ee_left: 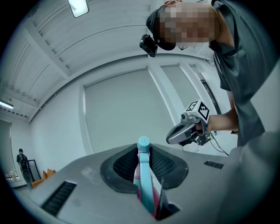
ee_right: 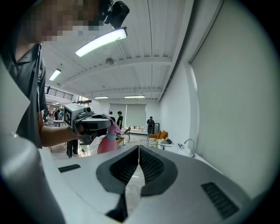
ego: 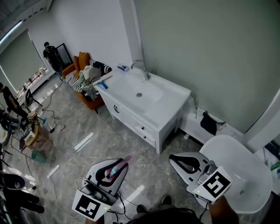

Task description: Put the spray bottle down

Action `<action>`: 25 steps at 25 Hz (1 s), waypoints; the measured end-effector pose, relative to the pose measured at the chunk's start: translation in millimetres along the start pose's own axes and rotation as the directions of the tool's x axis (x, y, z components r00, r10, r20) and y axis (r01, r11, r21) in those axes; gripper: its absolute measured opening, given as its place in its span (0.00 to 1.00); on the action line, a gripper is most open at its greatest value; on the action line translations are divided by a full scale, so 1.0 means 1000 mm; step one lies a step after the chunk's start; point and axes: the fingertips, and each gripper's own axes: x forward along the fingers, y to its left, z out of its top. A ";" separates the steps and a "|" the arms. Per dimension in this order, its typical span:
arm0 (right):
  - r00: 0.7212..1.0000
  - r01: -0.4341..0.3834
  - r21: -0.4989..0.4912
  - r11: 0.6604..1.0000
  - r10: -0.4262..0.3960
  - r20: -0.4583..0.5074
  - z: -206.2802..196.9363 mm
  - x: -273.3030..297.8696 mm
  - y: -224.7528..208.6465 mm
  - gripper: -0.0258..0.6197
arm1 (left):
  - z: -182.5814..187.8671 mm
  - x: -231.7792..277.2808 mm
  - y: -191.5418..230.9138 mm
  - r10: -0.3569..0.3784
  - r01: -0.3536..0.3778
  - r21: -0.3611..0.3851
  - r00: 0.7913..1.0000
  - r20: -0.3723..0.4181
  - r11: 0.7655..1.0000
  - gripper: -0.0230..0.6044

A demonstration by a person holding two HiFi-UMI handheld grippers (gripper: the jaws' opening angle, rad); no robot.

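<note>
Spray bottle: head clamped in left tongs, body hanging below; sink counter well ahead. Right tongs closed, empty.

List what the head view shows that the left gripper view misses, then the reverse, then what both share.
Only the head view: the white sink cabinet with its faucet.
Only the left gripper view: the ceiling light and the camera on the person's head.
Both: the spray bottle clamped in the left gripper, and the right gripper beside it.
</note>
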 end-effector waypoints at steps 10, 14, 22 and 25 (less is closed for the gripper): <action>1.000 -0.021 0.013 1.000 0.021 0.024 -0.013 -0.017 -0.012 0.05 | 0.004 0.012 -0.022 0.014 -0.014 0.020 1.000 -0.020 1.000 0.14; 1.000 -0.016 0.020 1.000 0.016 0.021 -0.015 -0.019 -0.013 0.05 | 0.006 0.009 -0.025 0.011 -0.010 0.025 1.000 -0.025 1.000 0.14; 1.000 0.024 0.025 0.999 -0.024 -0.005 -0.013 -0.002 -0.012 0.05 | -0.006 0.009 -0.004 -0.018 0.018 -0.008 1.000 0.007 1.000 0.14; 0.998 0.055 0.020 0.998 -0.055 -0.003 -0.005 0.003 -0.014 0.05 | -0.005 0.009 0.008 -0.040 0.040 -0.004 0.999 0.027 0.999 0.14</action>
